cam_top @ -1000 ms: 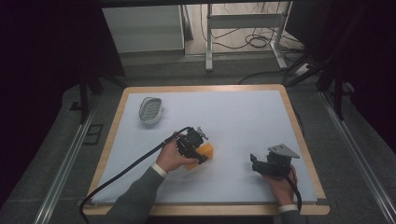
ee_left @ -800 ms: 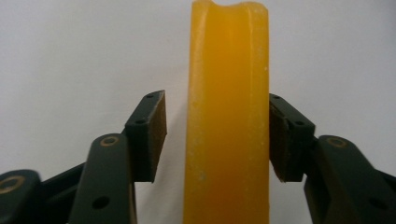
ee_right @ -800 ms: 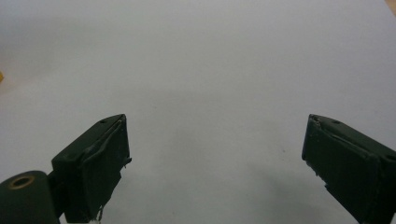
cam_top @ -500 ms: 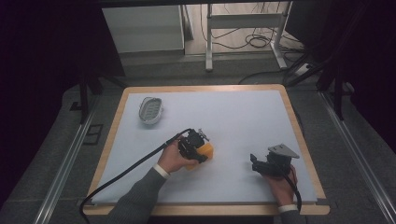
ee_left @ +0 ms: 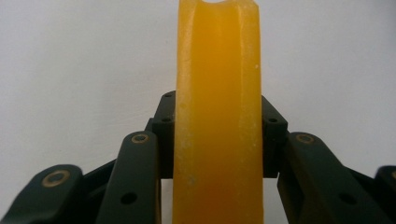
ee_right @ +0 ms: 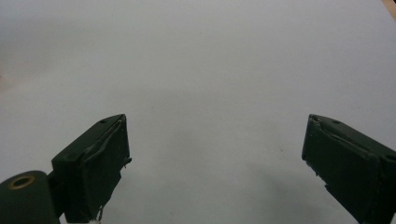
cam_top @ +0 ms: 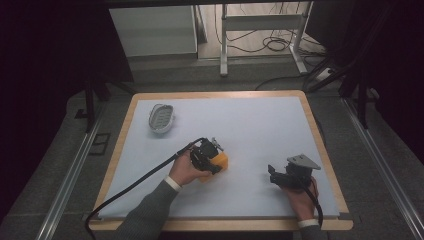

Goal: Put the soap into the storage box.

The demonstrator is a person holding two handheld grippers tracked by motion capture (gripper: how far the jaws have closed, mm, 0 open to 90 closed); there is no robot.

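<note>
My left gripper [cam_top: 212, 155] has its fingers clamped on the orange soap bar [ee_left: 217, 116]; my right gripper [ee_right: 217, 163] gapes wide, holding nothing, over the table [cam_top: 250, 120].

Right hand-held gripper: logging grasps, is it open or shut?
Open: the right hand-held gripper has its jaws wide apart over bare white table.

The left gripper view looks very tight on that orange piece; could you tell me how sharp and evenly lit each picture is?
Left gripper view: the orange block sharp, bright, clamped between the jaws. Right gripper view: jaws in focus, soft shadow beneath them on the white table. High view: table evenly lit, surroundings dark, small things grainy.
</note>
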